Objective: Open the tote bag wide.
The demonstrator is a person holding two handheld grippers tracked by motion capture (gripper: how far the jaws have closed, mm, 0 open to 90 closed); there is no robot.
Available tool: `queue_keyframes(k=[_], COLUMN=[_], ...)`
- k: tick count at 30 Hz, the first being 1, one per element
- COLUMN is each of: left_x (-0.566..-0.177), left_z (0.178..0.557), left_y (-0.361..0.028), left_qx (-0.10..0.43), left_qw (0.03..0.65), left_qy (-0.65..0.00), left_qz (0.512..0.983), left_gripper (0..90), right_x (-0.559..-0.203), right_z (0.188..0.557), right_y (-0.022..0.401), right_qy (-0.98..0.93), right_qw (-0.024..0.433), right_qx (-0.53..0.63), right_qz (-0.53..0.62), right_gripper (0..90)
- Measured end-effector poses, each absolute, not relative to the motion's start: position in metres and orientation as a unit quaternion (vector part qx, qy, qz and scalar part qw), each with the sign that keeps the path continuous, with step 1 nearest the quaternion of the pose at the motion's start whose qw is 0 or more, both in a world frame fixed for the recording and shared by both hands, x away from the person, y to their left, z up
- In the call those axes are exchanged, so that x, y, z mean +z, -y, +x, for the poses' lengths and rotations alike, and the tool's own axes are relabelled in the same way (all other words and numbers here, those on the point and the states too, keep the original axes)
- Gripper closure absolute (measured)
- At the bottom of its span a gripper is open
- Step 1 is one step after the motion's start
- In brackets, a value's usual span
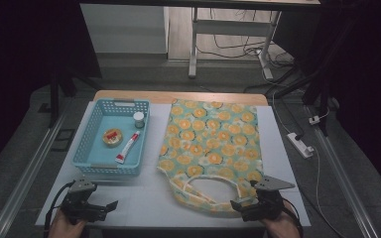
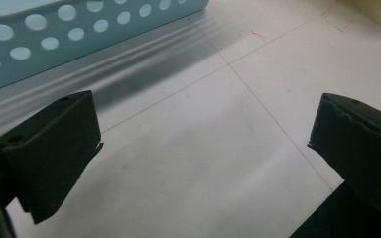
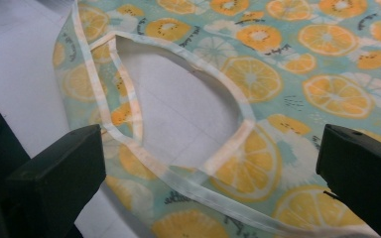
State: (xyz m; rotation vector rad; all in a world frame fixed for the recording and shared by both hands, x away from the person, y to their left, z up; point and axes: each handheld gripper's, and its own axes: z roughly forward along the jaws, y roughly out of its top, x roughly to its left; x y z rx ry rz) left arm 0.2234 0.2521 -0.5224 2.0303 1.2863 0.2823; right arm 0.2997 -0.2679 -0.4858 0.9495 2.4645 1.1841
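A cloth tote bag [image 1: 211, 144] printed with orange slices lies flat on the white table, its handles [image 1: 198, 196] toward me. My right gripper [image 1: 243, 202] hovers open over the bag's near right corner; the right gripper view shows the handle loop [image 3: 178, 173] between its spread jaws. My left gripper [image 1: 110, 206] rests open at the near left over bare table, just in front of a light blue basket [image 1: 87, 148]. The basket's holed wall [image 2: 54, 34] fills the top left of the left gripper view. Nothing sits between either pair of jaws.
Inside the basket lie a small white jar [image 1: 138, 119], a round yellow and red tin [image 1: 112, 137] and a white tube with a red cap [image 1: 127, 148]. A power strip [image 1: 301, 145] and cables lie on the floor to the right. A desk frame [image 1: 193, 44] stands behind.
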Motion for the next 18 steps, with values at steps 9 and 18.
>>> queue_keyframes(k=[9,18], left_x=[-0.523,-0.523], left_z=[0.224,0.224], left_y=[-0.252,-0.252], left_qx=[0.108,0.107], left_qw=[0.352,0.352], left_qy=[-0.497,-0.497], left_qz=[0.786,0.786], left_gripper=[0.0,0.0], right_x=[-0.484,-0.486], right_z=[0.301,0.299], right_y=[0.250,0.233], right_qy=[-0.857,-0.872], right_qw=[0.105,0.092], right_qx=[0.403,0.386], right_qz=[0.304,0.288], right_gripper=[0.0,0.0])
